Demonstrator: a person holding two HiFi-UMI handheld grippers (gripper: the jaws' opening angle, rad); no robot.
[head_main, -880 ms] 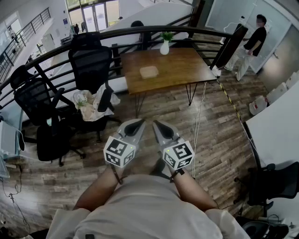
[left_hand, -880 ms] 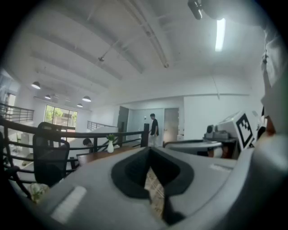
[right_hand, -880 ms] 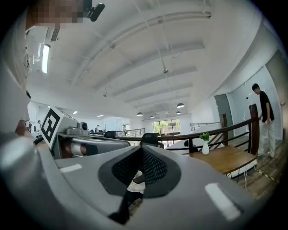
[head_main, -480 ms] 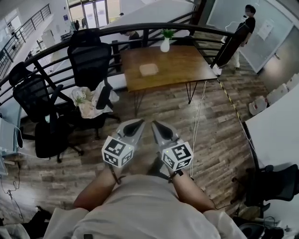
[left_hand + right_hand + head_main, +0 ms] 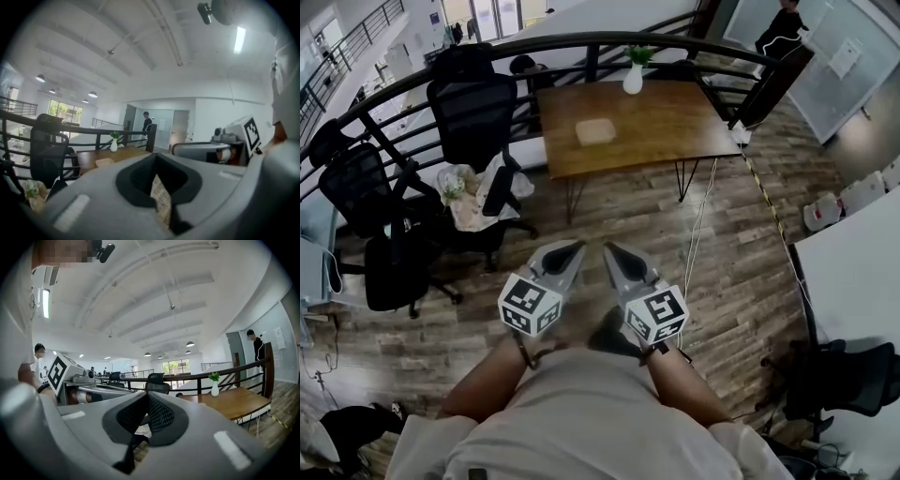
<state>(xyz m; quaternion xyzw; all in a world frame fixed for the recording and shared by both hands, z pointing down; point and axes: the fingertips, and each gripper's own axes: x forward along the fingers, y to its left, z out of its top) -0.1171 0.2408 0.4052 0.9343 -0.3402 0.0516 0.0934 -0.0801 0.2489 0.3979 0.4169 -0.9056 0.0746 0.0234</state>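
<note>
Wood-floored loft office, two tools held low at the waist.
Left tool [image 5: 574,249] and right tool [image 5: 612,250] sit side by side, jaws closed on nothing; the tan pad [image 5: 596,131] lies well ahead of both on the worktop [image 5: 675,127], about equally far from each.

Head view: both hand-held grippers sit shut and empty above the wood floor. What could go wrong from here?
1. A white cable trails over the floor beside the right hand-held gripper; a foot could snag it.
2. The left hand-held gripper points close to the right one; their tips could knock together.
3. The cluttered office chair stands near on the left; a wide swing could clip it.
</note>
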